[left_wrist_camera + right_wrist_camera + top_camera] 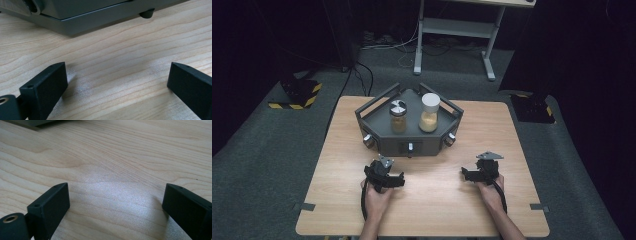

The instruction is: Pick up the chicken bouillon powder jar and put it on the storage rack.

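Observation:
A dark grey angular tray [377, 111] stands at the back middle of the wooden table [422, 200]. In it are a glass jar with a silver lid [398, 117] and a taller jar with a white lid [429, 113], both holding tan contents. My left gripper [382, 172] rests on the table just in front of the tray's left part, jaws wide apart with bare wood between them [117, 77]. My right gripper [479, 170] lies on the table to the right, also open and holding nothing [116, 197]. The tray's base [82, 22] and a rubber foot [147, 13] show close ahead in the left gripper view.
Round knobs [410, 146] sit on the tray's front faces. Behind the table, on the grey carpet, stand a white desk frame [457, 30], cables and yellow-black marked bases [297, 95]. Bare wood lies between the two grippers.

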